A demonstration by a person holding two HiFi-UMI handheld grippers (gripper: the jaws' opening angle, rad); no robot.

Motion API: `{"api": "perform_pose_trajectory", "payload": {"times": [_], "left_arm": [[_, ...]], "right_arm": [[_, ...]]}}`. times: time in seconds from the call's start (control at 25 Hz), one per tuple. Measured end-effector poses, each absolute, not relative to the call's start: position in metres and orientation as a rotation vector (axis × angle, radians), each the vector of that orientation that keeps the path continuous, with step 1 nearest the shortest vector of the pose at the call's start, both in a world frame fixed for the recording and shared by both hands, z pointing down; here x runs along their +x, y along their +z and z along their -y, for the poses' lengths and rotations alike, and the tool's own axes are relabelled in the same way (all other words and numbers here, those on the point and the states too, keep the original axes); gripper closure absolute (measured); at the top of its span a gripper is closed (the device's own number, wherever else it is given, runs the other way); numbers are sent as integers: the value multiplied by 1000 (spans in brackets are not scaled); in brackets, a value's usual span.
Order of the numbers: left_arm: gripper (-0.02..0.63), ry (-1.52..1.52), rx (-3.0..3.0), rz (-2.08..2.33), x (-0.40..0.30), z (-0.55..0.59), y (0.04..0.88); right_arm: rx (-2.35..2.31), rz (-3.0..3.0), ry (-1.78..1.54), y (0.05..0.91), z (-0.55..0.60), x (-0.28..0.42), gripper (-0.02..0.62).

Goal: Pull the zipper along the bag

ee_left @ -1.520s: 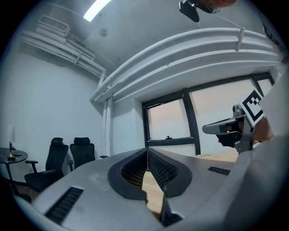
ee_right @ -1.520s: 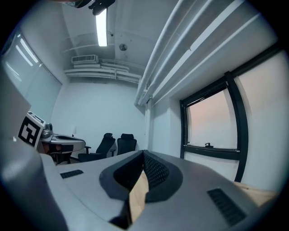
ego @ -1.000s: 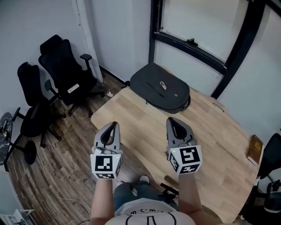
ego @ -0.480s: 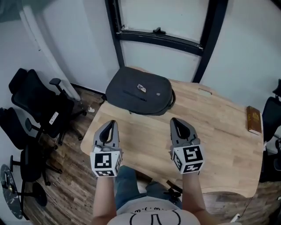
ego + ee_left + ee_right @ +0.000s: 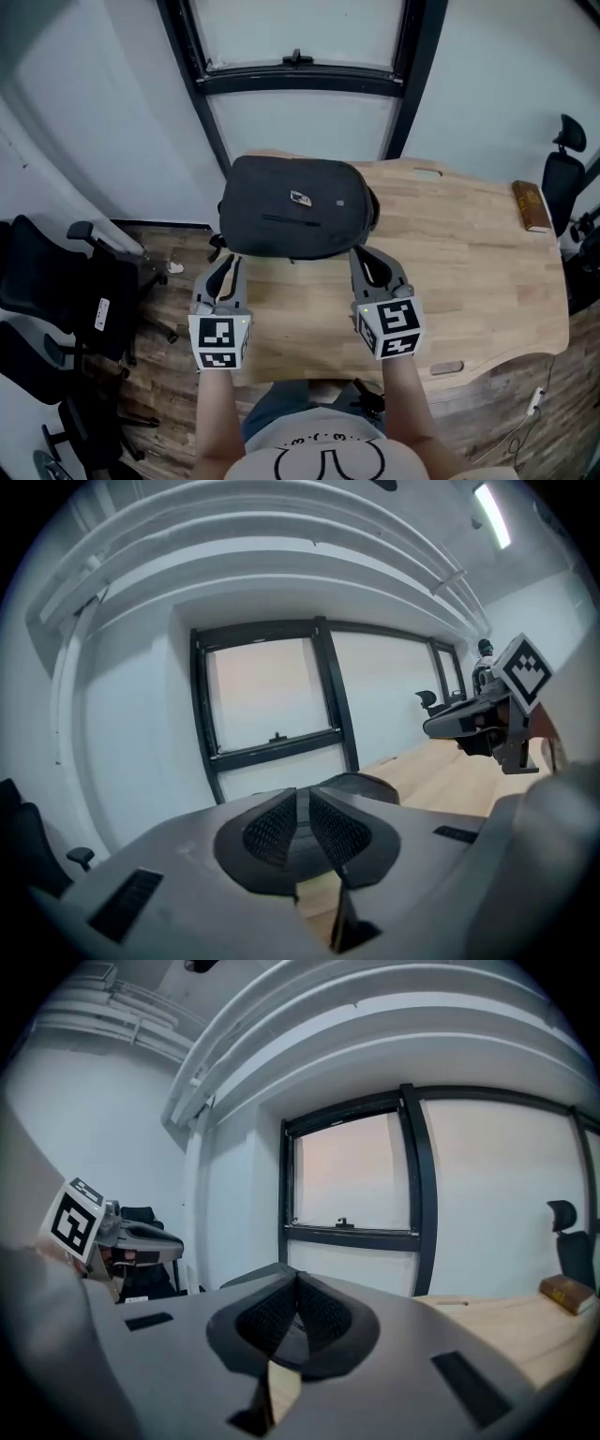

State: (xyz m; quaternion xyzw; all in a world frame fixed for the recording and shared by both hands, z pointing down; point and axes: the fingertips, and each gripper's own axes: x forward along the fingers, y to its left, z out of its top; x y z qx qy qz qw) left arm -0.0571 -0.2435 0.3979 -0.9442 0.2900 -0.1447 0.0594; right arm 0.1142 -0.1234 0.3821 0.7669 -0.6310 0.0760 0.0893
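This looks like the approach: nothing is gripped yet. The bag (image 5: pixel 295 206) lies flat at the far left corner of the counter (image 5: pixel 469 253). The left tool (image 5: pixel 228 270) and right tool (image 5: pixel 367 258) hover just short of the bag's near edge, both closed and empty. Next, one tool must open and find the zipper pull, which is too small to make out here. Right of the bag there is open wood up to a book (image 5: pixel 531 206). Left of the bag the counter ends, with chairs (image 5: pixel 56 291) beyond.

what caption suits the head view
Left hand-held gripper and right hand-held gripper, both shut, poised near the dark bag on the table.
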Motion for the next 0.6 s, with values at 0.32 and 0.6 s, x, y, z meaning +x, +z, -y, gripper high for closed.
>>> {"api": "perform_pose_trajectory", "payload": {"times": [0.32, 0.6], "left_arm": [[420, -686, -2905, -489, -46, 297, 460], [378, -822, -2776, -231, -23, 325, 498]], "right_arm": [[2246, 1877, 466, 437, 168, 75, 291], [2258, 1751, 637, 493, 185, 66, 311]]}}
